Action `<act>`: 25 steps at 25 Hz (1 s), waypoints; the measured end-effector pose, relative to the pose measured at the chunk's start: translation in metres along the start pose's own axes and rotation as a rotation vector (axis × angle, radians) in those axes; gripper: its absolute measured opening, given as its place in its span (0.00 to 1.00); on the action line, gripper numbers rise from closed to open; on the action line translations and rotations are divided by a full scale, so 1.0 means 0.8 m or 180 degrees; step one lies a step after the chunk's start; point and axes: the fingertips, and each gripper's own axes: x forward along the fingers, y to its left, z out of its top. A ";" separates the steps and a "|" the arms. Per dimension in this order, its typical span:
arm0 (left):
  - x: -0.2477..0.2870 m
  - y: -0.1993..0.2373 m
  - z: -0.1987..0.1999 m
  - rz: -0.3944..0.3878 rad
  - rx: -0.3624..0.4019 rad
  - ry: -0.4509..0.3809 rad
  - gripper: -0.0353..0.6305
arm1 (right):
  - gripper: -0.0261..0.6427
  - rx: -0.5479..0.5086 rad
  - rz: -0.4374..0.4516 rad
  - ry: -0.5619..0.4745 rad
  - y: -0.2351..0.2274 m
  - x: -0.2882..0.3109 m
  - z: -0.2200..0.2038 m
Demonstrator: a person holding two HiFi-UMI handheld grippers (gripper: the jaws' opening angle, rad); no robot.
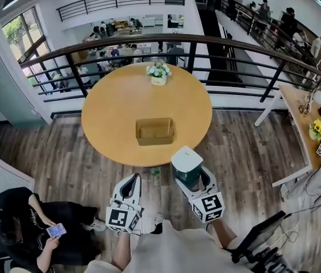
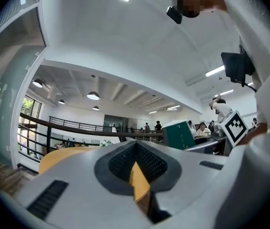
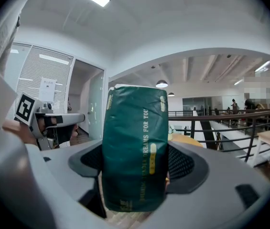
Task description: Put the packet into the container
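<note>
The packet (image 3: 135, 147) is a dark green soft pack with a white top. It stands upright between the jaws of the right gripper (image 1: 193, 181), which close on its two broad sides low down, so most of the pack rises above them. In the head view it hangs over the wooden floor just short of the near edge of the round table (image 1: 109, 112), not yet over the tabletop.

It looks light and squashy, probably a film-wrapped pack of tissues. It should give under pressure rather than break, but the smooth wrapper could slide if the grip is loose. The hold across the broad faces seems sound. A grip nearer the middle would likely keep the tall pack from tipping as it travels.

The container (image 1: 155, 131), a shallow brown box with an open top, sits near the middle of the table, well ahead of the packet. It looks empty. The pack will likely go in more easily lying flat than standing.

The left gripper (image 1: 130, 186) hovers beside the right one, its jaws pressed together on nothing.

A small pot of flowers (image 1: 158, 73) stands at the far edge of the table.
</note>
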 end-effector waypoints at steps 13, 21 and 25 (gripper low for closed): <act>0.036 0.046 -0.018 -0.0097 -0.0125 0.0075 0.06 | 0.62 -0.0001 -0.0019 0.0138 0.006 0.057 0.001; 0.069 0.097 -0.022 0.0079 -0.0131 0.0123 0.06 | 0.62 -0.0004 0.0108 0.0105 -0.009 0.120 0.015; 0.104 0.118 -0.009 0.0100 -0.0065 0.0095 0.06 | 0.62 -0.0003 0.0128 0.0038 -0.028 0.153 0.032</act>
